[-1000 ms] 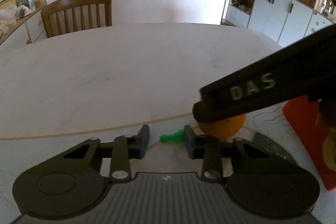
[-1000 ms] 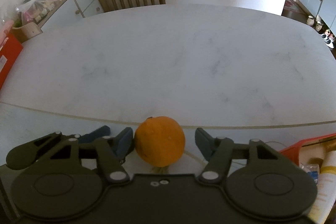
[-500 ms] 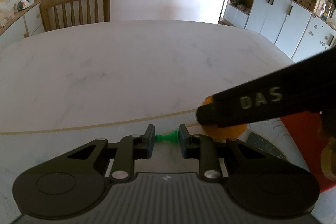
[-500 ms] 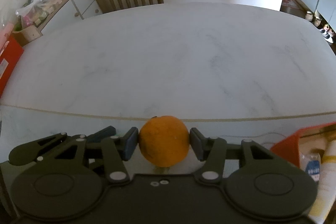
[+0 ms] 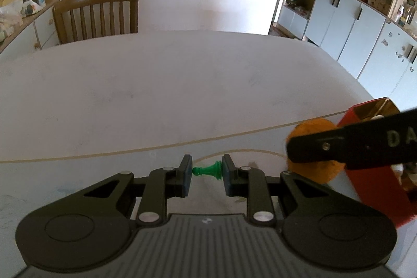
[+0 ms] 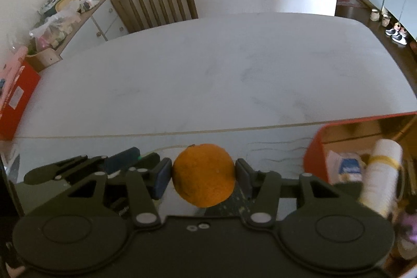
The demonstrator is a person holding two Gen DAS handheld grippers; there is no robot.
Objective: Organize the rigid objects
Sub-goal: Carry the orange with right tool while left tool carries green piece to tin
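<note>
A small green chess-like piece (image 5: 208, 170) lies sideways between the blue pads of my left gripper (image 5: 206, 172), which is shut on it just above the white table (image 5: 182, 85). In the right wrist view my right gripper (image 6: 203, 175) is shut on an orange (image 6: 203, 175), held off the table. That orange (image 5: 310, 132) shows in the left wrist view too, partly behind the right gripper's black finger. An open red box (image 6: 312, 147) sits just right of the orange; a white roll (image 6: 381, 173) and a packet lie in it.
A wooden chair (image 5: 96, 14) stands at the table's far side. A sideboard with clutter (image 6: 65, 9) is at far left, with another red box (image 6: 18, 100) near the left edge. White cupboards (image 5: 365, 25) line the right wall.
My left gripper closed onto the green piece. My right gripper closed onto the orange, lifted it and carried it right, toward the red box.
</note>
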